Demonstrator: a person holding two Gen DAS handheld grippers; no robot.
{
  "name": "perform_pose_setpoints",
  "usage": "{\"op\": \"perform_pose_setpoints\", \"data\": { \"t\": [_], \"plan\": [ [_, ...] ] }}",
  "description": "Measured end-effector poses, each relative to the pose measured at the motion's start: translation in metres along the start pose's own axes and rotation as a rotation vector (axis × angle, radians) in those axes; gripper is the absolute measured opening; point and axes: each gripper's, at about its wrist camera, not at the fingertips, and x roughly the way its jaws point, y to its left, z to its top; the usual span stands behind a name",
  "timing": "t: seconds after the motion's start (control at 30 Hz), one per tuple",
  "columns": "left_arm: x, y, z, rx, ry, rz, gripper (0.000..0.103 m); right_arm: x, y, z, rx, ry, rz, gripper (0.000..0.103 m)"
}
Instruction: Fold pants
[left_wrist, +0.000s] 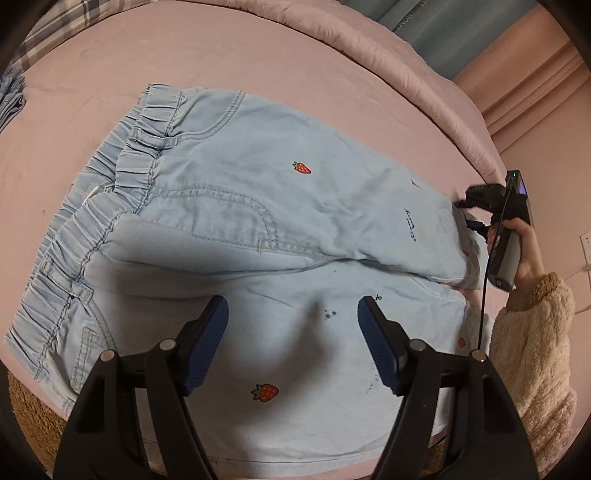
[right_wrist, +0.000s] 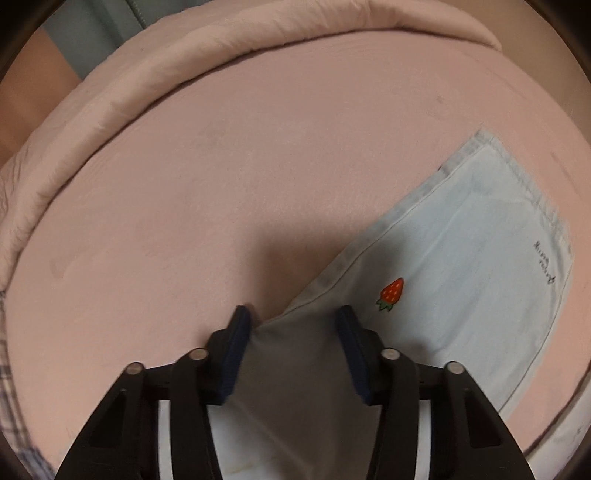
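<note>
- The light blue denim pants with little red strawberries (left_wrist: 258, 192) lie spread on the soft pink bed cover (left_wrist: 110, 66); the bunchy waistband (left_wrist: 122, 173) points one way and the two legs run away from it; the far leg lies partly over the near leg.
- The left gripper (left_wrist: 291, 325) hangs over the near leg, some way down from the waistband; its blue pads (left_wrist: 212, 332) are wide apart and hold nothing.
- The right gripper (right_wrist: 291, 332) is at the far end from the waistband, by a leg end; its pads (right_wrist: 236, 347) are spread too; cloth sits between them, but they are not pinching it; the left view shows it low by the hem (left_wrist: 458, 221), and I cannot tell if it touches.
- The step looks like getting ready to fold one leg onto the other; to do it well, grab near the edge of the cloth, not the middle; pinch only the top leg, so the one under it stays flat.
- One hand should take the waistband end and one the hem end; lift both together and move them the same way; then the edges should line up.
- Go slow and low; soft cloth sags and wrinkles if pulled fast; the folded pink blanket roll (left_wrist: 388, 55) past the pants should stay out of the way.
</note>
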Motion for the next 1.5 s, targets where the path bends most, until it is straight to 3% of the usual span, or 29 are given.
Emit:
{"op": "perform_pose_setpoints", "data": {
  "t": [0.03, 0.07, 0.1, 0.17, 0.3, 0.5, 0.6, 0.63, 0.77, 0.93, 1.07, 1.17, 1.23, 1.3, 1.5],
  "plan": [
    [-0.001, 0.0, 0.001, -0.003, -0.001, 0.001, 0.072, -0.001, 0.0, -0.004, 0.001, -0.008, -0.009, 0.037],
    [-0.003, 0.0, 0.002, -0.007, -0.004, -0.002, 0.072, -0.002, -0.001, -0.008, 0.016, -0.016, -0.019, 0.019],
    [-0.004, 0.001, 0.004, -0.009, -0.007, -0.008, 0.072, -0.005, -0.003, -0.011, 0.023, -0.018, -0.017, 0.011],
    [-0.008, 0.002, 0.007, -0.011, -0.016, -0.018, 0.072, -0.011, -0.003, -0.017, 0.017, -0.019, 0.015, 0.007],
    [-0.015, 0.004, 0.018, -0.035, -0.037, -0.029, 0.072, -0.047, -0.014, -0.041, -0.001, -0.067, 0.115, 0.006],
    [-0.02, -0.011, 0.04, -0.048, -0.079, -0.067, 0.072, -0.118, -0.06, -0.087, 0.005, -0.182, 0.285, 0.006],
    [-0.012, -0.02, 0.054, -0.054, -0.076, -0.099, 0.072, -0.144, -0.083, -0.118, 0.002, -0.228, 0.326, 0.006],
    [-0.008, -0.024, 0.061, -0.059, -0.072, -0.108, 0.072, -0.148, -0.089, -0.131, 0.007, -0.231, 0.33, 0.006],
    [0.01, -0.037, 0.079, -0.07, -0.059, -0.115, 0.072, -0.136, -0.115, -0.112, 0.029, -0.214, 0.341, 0.006],
    [0.047, -0.049, 0.096, -0.08, -0.013, -0.119, 0.071, -0.122, -0.134, -0.131, 0.047, -0.175, 0.301, 0.006],
    [0.078, -0.049, 0.104, -0.122, 0.031, -0.124, 0.047, -0.115, -0.135, -0.135, 0.058, -0.147, 0.299, 0.006],
    [0.087, -0.047, 0.102, -0.146, 0.04, -0.15, 0.022, -0.117, -0.135, -0.135, 0.056, -0.147, 0.294, 0.006],
    [0.088, -0.049, 0.099, -0.129, 0.03, -0.134, 0.012, -0.118, -0.136, -0.136, 0.05, -0.147, 0.288, 0.006],
    [0.083, -0.049, 0.094, -0.089, 0.015, -0.113, 0.005, -0.118, -0.136, -0.137, 0.047, -0.146, 0.286, 0.006],
    [0.041, -0.054, 0.077, -0.033, -0.051, -0.158, 0.004, -0.123, -0.139, -0.14, 0.04, -0.165, 0.269, 0.006]
  ]
}}
